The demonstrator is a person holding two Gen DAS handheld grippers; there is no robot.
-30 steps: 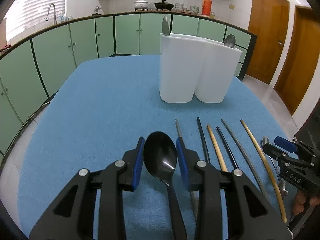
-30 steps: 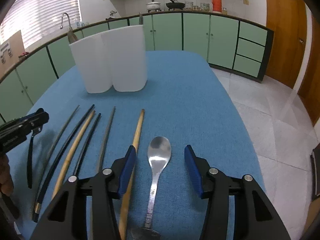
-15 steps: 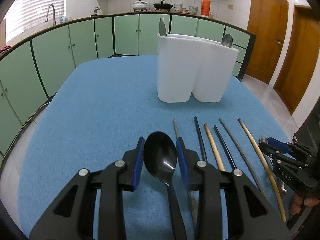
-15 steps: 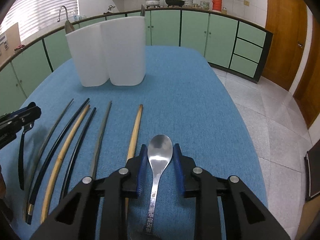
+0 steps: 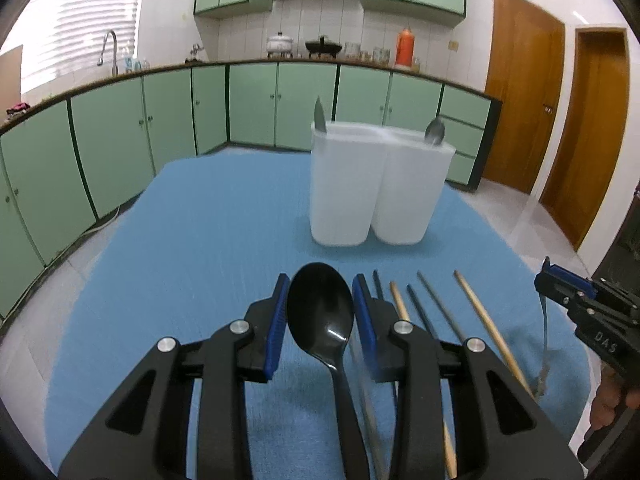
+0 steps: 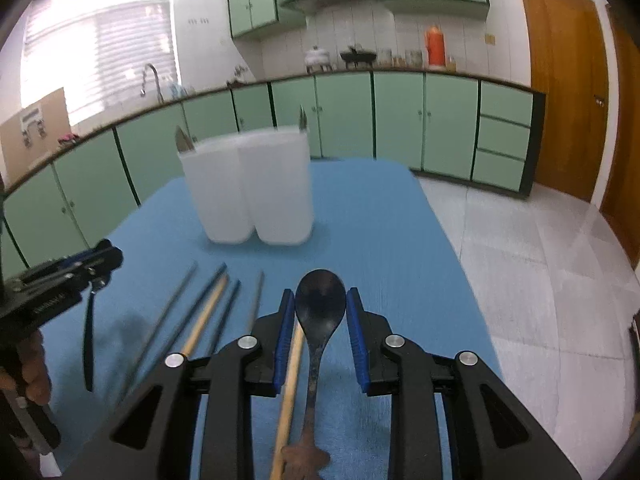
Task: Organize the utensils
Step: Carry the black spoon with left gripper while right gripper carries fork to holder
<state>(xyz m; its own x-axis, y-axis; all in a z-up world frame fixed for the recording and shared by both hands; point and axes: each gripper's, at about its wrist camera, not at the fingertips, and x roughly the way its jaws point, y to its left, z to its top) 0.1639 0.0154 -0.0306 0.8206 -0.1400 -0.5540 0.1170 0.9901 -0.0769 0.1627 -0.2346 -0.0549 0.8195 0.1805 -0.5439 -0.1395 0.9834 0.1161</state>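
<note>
Utensils, catalogued one view at a time.

Left wrist view: my left hand-held gripper (image 5: 320,312) is clamped on a black spoon (image 5: 322,312), its blue pads pressing the sides of the bowl, the handle running back between the fingers. The spoon is clear of the blue surface (image 5: 200,240). Just to the right of the fingers lie the chopsticks (image 5: 440,308) (dark ones and bamboo-coloured ones, side by side, pointing away from me). Beyond them stands the white two-compartment holder (image 5: 376,192), blurred; a knife tip (image 5: 319,116) sticks out of its left compartment, a metal spoon bowl (image 5: 435,132) out of its right. At the right edge I see my right hand-held gripper (image 5: 560,288) with a thin utensil hanging from it.

Right wrist view: my right hand-held gripper (image 6: 320,312) has just been closing and now grips a metal spoon (image 6: 320,304) at the bowl, which looks dark in this light; the handle trails back toward the camera. A bamboo chopstick (image 6: 290,376) passes under the left finger. The remaining chopsticks (image 6: 208,312) lie on the surface to the left. The holder (image 6: 256,188) stands farther off, upright, with two utensil tips above its rim. At the left edge, the left hand-held gripper (image 6: 106,258) carries the black spoon, handle dangling downward; a person's fingers (image 6: 32,376) wrap its grip.
</note>
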